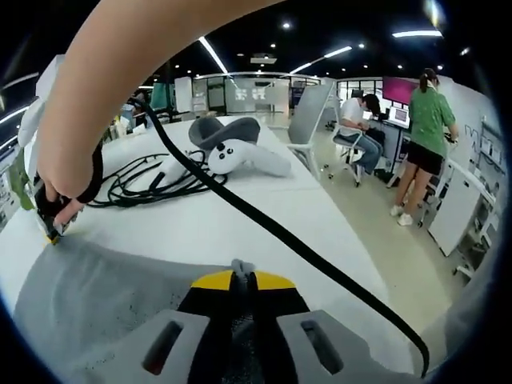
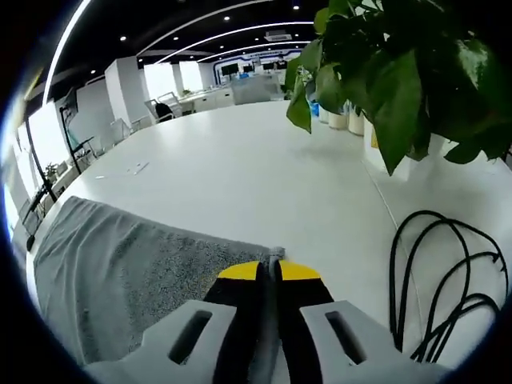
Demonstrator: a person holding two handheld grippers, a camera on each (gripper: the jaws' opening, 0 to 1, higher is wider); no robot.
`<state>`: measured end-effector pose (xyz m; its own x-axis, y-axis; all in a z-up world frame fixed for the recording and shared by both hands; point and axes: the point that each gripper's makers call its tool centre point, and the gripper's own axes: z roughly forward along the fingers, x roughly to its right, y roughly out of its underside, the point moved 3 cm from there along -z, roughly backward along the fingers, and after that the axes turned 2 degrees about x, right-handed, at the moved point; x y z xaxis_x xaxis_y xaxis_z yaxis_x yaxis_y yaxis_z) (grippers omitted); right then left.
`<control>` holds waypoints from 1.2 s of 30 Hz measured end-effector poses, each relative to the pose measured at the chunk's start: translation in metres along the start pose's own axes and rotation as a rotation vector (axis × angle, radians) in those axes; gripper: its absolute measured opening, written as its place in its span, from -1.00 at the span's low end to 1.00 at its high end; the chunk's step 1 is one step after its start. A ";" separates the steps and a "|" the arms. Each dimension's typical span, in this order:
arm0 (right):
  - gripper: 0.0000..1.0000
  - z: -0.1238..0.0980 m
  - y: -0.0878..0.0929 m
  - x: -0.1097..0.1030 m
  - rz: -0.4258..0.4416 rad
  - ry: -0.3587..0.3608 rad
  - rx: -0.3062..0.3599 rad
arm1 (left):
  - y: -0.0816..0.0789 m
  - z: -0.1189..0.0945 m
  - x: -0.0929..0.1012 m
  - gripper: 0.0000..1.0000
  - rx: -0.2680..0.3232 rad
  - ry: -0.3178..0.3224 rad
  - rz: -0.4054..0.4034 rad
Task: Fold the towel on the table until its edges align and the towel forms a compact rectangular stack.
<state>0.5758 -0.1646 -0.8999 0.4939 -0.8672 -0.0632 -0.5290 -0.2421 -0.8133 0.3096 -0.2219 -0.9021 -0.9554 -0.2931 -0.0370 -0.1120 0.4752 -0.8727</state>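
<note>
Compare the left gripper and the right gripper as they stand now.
The left gripper pinches the towel along an edge, while the right gripper pinches a corner. A black cable crosses beside the left one; coiled cables lie beside the right one. Both are shut on the towel.
</note>
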 end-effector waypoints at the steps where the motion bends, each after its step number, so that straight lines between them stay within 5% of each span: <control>1: -0.93 0.000 0.000 -0.001 -0.006 -0.001 -0.001 | 0.000 0.000 0.000 -0.85 0.001 0.001 -0.008; 13: -1.00 -0.002 -0.005 -0.005 -0.023 0.000 -0.005 | -0.002 -0.005 0.000 -0.86 0.005 -0.007 -0.036; 36: -1.00 -0.032 -0.057 -0.027 -0.048 -0.059 0.097 | -0.055 -0.055 -0.006 -0.87 0.137 -0.067 -0.017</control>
<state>0.5703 -0.1411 -0.8329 0.5586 -0.8276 -0.0546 -0.4360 -0.2370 -0.8682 0.3064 -0.2010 -0.8272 -0.9328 -0.3569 -0.0501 -0.0851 0.3533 -0.9316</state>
